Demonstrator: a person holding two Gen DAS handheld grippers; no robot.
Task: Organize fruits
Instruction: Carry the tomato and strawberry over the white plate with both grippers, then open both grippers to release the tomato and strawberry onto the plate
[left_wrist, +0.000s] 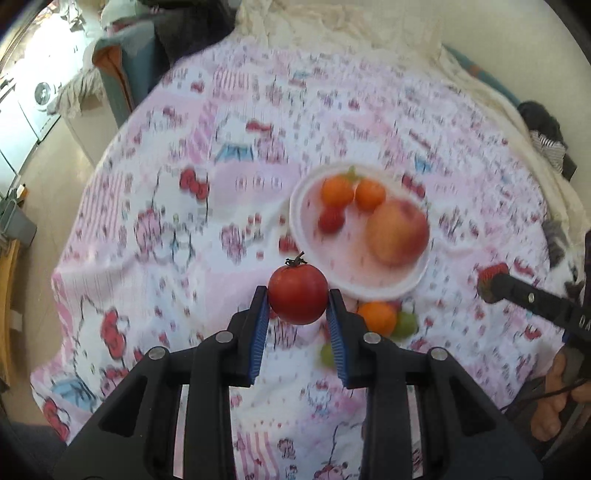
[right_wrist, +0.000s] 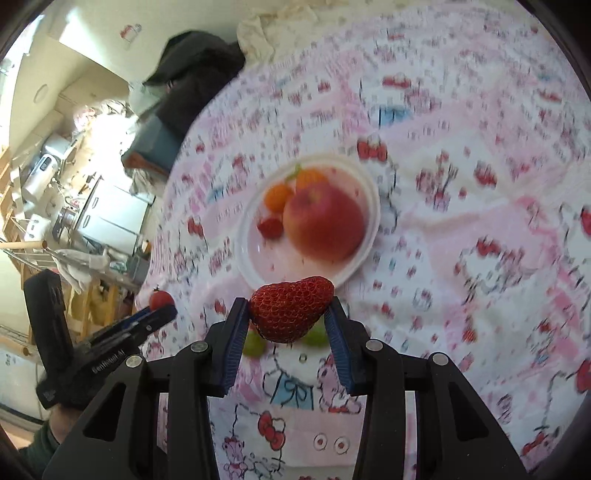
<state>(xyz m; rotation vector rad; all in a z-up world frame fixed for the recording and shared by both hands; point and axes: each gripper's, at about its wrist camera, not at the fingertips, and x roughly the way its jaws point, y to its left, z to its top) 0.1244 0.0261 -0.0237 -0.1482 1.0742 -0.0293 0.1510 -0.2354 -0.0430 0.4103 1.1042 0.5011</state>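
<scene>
Fingers of the left gripper (left_wrist: 297, 300) pinch a tomato (left_wrist: 297, 294); the right gripper (right_wrist: 291, 312) clamps a strawberry (right_wrist: 291, 308), both above the cloth near the plate (left_wrist: 303, 229). Lower each gently into the plate's 1 bare patch.

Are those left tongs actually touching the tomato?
Touching. The left wrist view shows the left tongs with both blue pads pressed against the sides of the tomato, holding it above the cloth.
</scene>
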